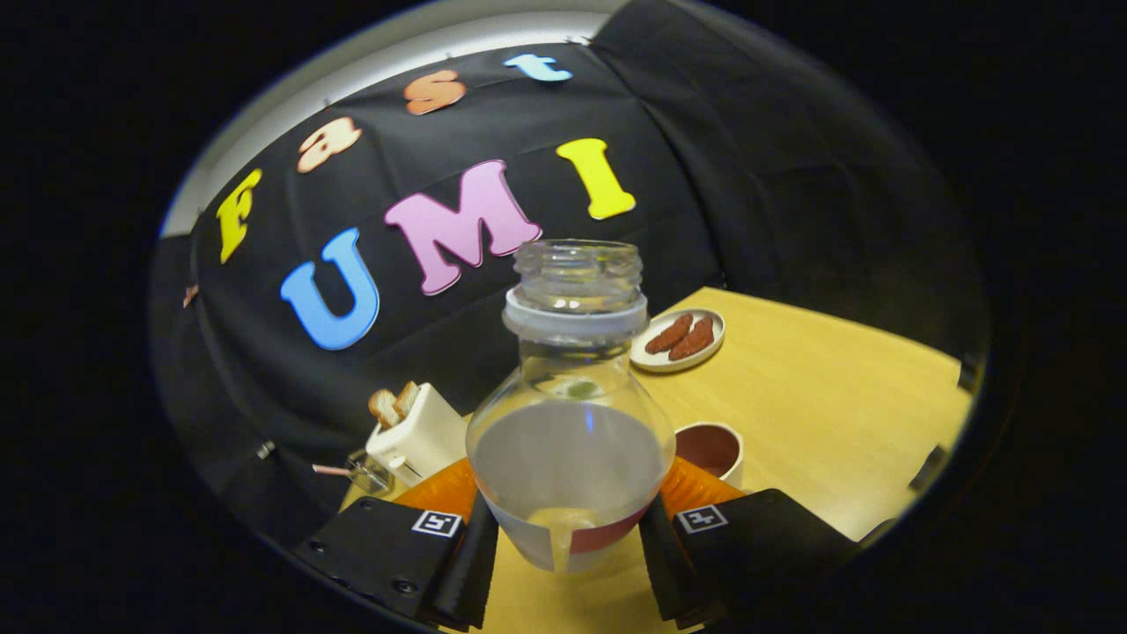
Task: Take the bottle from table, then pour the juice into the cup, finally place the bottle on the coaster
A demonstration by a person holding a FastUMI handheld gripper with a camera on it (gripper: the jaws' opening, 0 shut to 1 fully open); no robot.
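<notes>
A clear bottle (570, 414) with an open, capless mouth stands between my fingers, and both black fingers (471, 555) press on its lower body. My gripper (568, 550) is shut on it. Pale juice fills the bottle's wide belly, and a white and red label wraps its base. A white cup (710, 449) with a dark brown inside sits on the wooden table (819, 414), just beyond the right finger. An orange ribbed coaster (438, 487) shows on both sides behind the bottle's base; its middle is hidden by the bottle.
A white toaster (418, 433) with bread slices in it stands beyond the left finger, with a small glass object (368, 472) beside it. Farther back on the table sits a round plate (678, 340) holding two brown sausages. The black booth wall closes the far side.
</notes>
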